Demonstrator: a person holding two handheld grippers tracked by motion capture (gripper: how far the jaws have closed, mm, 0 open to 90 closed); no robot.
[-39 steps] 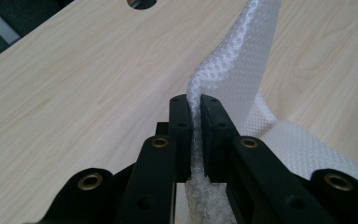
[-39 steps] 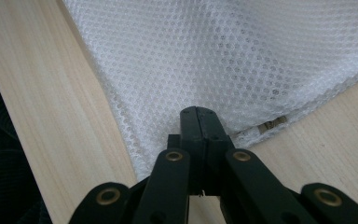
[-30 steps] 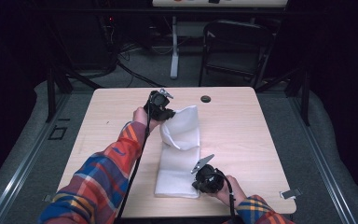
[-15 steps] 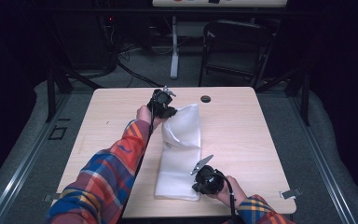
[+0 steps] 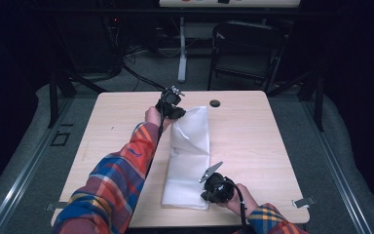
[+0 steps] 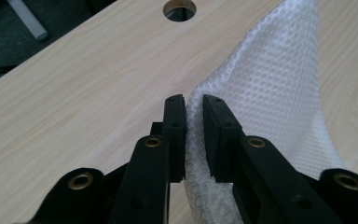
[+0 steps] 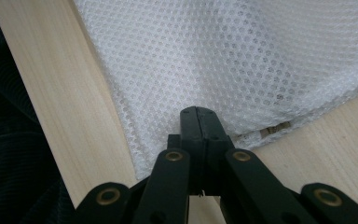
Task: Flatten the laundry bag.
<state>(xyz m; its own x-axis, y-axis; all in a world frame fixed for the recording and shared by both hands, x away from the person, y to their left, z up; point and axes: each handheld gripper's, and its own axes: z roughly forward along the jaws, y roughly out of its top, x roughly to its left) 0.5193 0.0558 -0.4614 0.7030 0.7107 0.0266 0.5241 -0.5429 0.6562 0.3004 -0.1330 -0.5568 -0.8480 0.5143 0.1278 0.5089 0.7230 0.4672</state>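
I have the white mesh cloth [image 5: 191, 161] lying lengthwise down the middle of the table [image 5: 272, 146]; my left claw [image 5: 171, 105] at its far end has just been easing apart, a raised fold of mesh [image 6: 261, 88] between its pads, barely pinched; my right claw [image 5: 214, 187] sits pressed together on the near corner [image 7: 205, 84], pinning the cloth flat against the table.

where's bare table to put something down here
Bare wood lies right of the white mesh cloth out to the table edge, and left of the sleeve. The middle strip is crowded: cloth, left gripper at its far end, right gripper at its near corner.
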